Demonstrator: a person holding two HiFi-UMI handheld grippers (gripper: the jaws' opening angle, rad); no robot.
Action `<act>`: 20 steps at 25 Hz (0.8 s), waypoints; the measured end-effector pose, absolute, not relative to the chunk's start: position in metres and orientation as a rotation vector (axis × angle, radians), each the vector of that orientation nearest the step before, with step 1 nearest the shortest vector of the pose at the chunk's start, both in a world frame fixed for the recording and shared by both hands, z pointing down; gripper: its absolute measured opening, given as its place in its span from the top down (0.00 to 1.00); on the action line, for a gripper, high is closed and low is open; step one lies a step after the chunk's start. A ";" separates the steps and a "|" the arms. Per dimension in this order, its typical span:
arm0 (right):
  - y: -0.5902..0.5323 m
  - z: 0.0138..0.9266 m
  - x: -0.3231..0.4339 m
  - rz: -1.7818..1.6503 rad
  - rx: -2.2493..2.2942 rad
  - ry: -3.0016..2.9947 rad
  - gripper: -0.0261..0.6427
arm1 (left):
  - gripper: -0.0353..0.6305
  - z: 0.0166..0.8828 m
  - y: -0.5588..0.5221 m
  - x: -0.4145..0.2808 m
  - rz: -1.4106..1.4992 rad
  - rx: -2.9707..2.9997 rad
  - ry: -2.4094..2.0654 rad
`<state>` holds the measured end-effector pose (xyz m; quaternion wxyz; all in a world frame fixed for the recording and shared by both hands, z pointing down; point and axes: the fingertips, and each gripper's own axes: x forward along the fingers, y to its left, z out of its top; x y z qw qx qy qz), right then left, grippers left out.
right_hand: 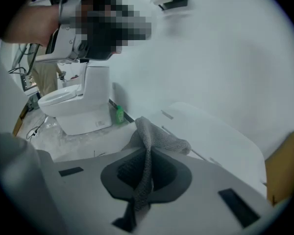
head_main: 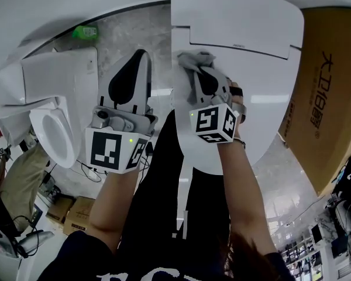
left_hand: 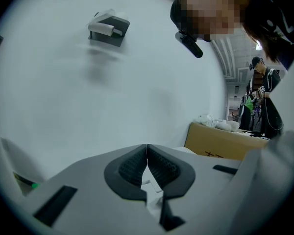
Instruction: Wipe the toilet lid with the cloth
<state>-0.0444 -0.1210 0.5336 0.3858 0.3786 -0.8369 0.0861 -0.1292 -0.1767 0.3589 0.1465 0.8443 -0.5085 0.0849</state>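
Toilet lid (head_main: pixel 263 107), white, glossy and closed, fills the upper right of the head view, with its hinge end toward the pale wall (left_hand: pixel 88 92). It lies just ahead of the jaws in the right gripper view (right_hand: pixel 215 141). A large brown cardboard box with black print (head_main: pixel 327 98) stands just beside the lid's right edge. A second white toilet (head_main: pixel 55 98) sits well apart to the left on the grey marbled floor (head_main: pixel 126 34).

Both of the person's bare forearms reach forward from the bottom of the head view. The right forearm (head_main: pixel 245 198) runs nearly straight up the picture, a dark band at its wrist. The left forearm (head_main: pixel 108 206) angles up beside it.

The right gripper (head_main: pixel 202 70) is over the near left part of the lid. Its jaws are clamped on a grey knitted cloth (right_hand: pixel 149 143), which bunches above the tips and hangs down between the pads. The left gripper (head_main: pixel 141 52) is held to the left of the lid, above the floor. Its jaws are pressed together with nothing between them (left_hand: pixel 147 147), and it points at the wall.

A small green bottle (head_main: pixel 85 33) stands on the floor by the wall, between the two toilets.
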 end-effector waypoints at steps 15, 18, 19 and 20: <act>-0.109 0.540 0.265 0.463 1.626 -1.626 0.92 | 0.91 0.368 -0.168 -0.117 0.258 2.437 -1.438; -0.098 0.541 0.270 0.499 1.687 -1.589 0.92 | 0.91 0.368 -0.166 -0.117 0.257 2.437 -1.437; -0.095 0.540 0.265 0.502 1.691 -1.591 0.92 | 0.91 0.368 -0.166 -0.117 0.257 2.437 -1.438; -0.094 0.540 0.256 0.503 1.684 -1.601 0.92 | 0.91 0.368 -0.166 -0.118 0.257 2.436 -1.440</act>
